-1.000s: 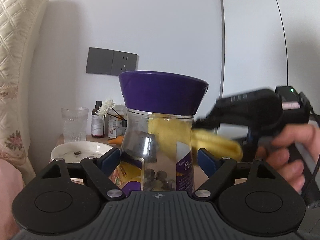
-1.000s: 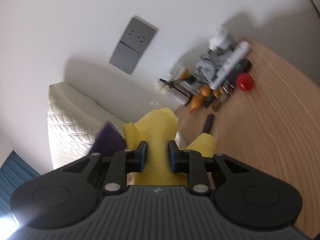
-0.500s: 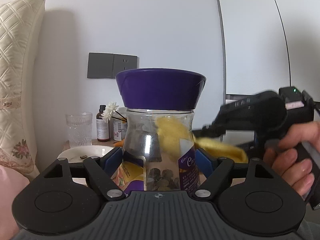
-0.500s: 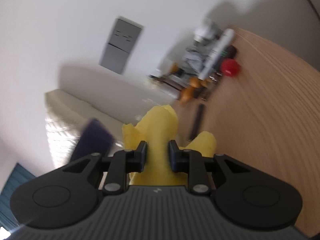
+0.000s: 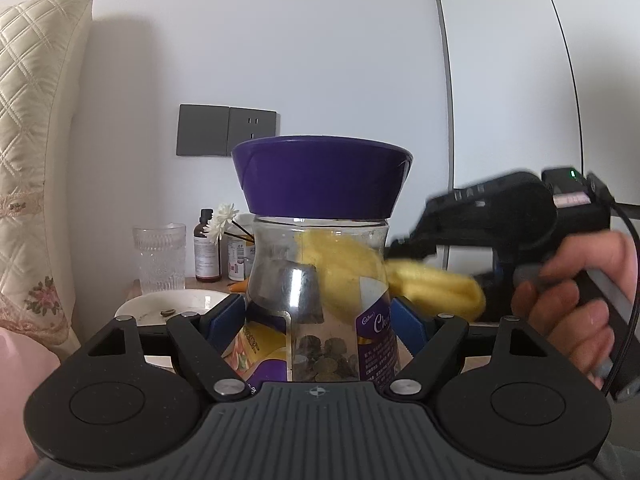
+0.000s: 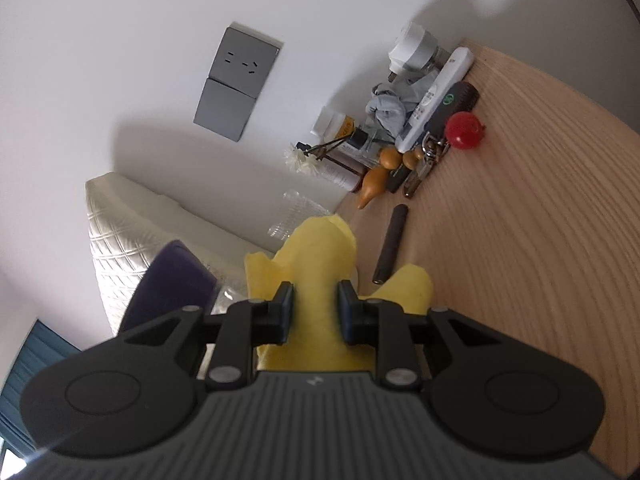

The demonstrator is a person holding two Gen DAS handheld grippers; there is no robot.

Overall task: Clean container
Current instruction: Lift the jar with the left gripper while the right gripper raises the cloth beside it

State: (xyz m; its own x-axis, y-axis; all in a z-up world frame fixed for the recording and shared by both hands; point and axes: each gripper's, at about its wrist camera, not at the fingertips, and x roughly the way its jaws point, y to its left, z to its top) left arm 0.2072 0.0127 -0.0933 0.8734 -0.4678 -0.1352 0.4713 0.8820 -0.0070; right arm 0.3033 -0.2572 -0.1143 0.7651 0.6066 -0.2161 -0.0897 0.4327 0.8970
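Left tool (image 5: 320, 320) clamps the upright jar (image 5: 320, 280); right tool (image 6: 314, 312), pinching the yellow cloth (image 6: 316, 256), comes at the jar's far-right flank.

Purple lid (image 5: 322, 178), yellow cloth (image 6: 316, 264), cream quilted headboard (image 5: 36, 120), grey socket (image 6: 236, 80).

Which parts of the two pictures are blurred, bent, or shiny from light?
Left wrist view: the right gripper and its hand are motion-blurred, the wall seams bow from the fisheye lens, and a bright streak glares on the jar. Right wrist view: sharp overall; the table edge curves, and the purple lid is soft.
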